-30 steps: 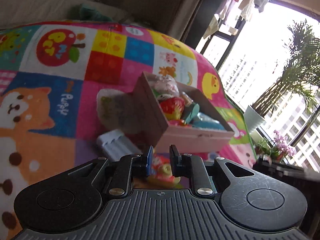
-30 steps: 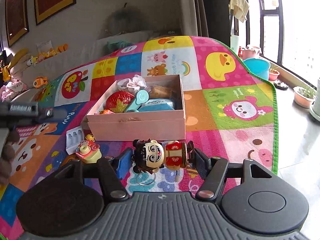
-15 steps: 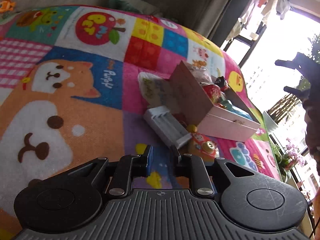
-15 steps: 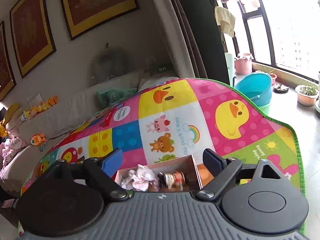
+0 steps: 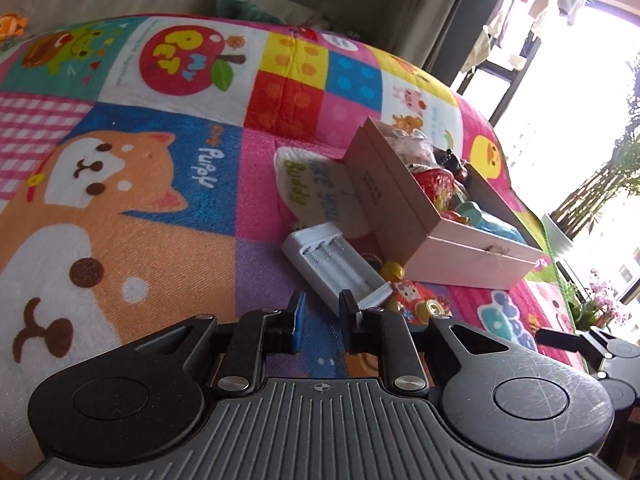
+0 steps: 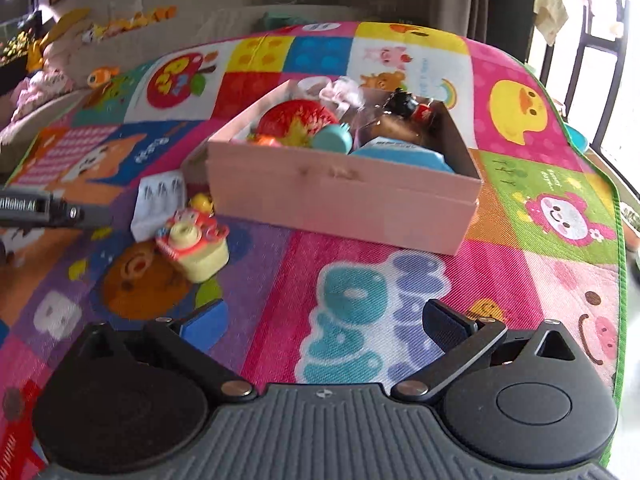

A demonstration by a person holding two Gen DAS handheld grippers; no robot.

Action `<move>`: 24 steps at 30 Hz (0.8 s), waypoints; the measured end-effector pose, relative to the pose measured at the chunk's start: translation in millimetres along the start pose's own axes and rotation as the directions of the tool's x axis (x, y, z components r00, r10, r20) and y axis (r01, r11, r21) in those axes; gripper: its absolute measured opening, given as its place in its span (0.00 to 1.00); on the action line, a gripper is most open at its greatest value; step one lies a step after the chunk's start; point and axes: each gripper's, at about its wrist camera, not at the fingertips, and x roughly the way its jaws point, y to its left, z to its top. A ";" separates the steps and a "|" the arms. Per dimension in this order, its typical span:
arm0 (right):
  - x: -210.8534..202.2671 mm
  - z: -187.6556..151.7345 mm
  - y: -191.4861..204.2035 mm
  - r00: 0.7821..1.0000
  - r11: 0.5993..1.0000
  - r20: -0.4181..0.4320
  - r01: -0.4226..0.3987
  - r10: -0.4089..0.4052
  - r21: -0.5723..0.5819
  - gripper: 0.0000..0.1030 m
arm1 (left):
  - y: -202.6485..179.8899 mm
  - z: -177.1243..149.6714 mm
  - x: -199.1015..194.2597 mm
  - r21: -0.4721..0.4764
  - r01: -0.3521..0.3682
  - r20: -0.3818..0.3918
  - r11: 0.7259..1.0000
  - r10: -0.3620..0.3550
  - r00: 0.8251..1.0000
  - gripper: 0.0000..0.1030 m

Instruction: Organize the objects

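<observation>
A pink cardboard box (image 6: 344, 196) stands on the colourful play mat, holding a red strawberry toy (image 6: 298, 120), a black-haired doll (image 6: 408, 106), a teal object and other items. It also shows in the left wrist view (image 5: 404, 208). A white battery charger (image 5: 332, 264) and a small toy camera (image 6: 192, 240) lie on the mat left of the box. My left gripper (image 5: 322, 312) is narrowly parted and empty, just short of the charger. My right gripper (image 6: 324, 320) is wide open and empty, low over the mat in front of the box.
The play mat (image 6: 360, 300) ends in a green edge (image 6: 618, 240) at the right. A sofa with plush toys (image 6: 60, 48) lies beyond the mat. Window, potted plants (image 5: 600, 304) and hanging laundry are at the right. The other gripper shows at the left edge (image 6: 36, 210).
My right gripper held the doll a second ago; the doll now lies in the box and the gripper is open, pulled back low. My left gripper moved in near the charger.
</observation>
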 end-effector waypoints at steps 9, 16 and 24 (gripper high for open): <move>4.7 -6.6 -4.3 1.000 0.998 -0.017 -0.022 0.023 0.054 1.00 | -22.3 21.0 32.6 0.085 -0.124 -0.006 0.989 0.125 0.992 0.19; 5.9 -7.4 -6.1 0.999 0.997 -0.017 -0.034 0.035 0.067 1.00 | -23.0 7.0 20.7 0.277 -0.279 0.034 0.920 0.281 0.959 0.26; 7.4 -6.2 -6.5 0.999 0.997 -0.021 -0.038 0.040 0.071 1.00 | 25.9 15.3 -11.1 0.161 -0.320 0.023 0.934 0.321 0.947 0.23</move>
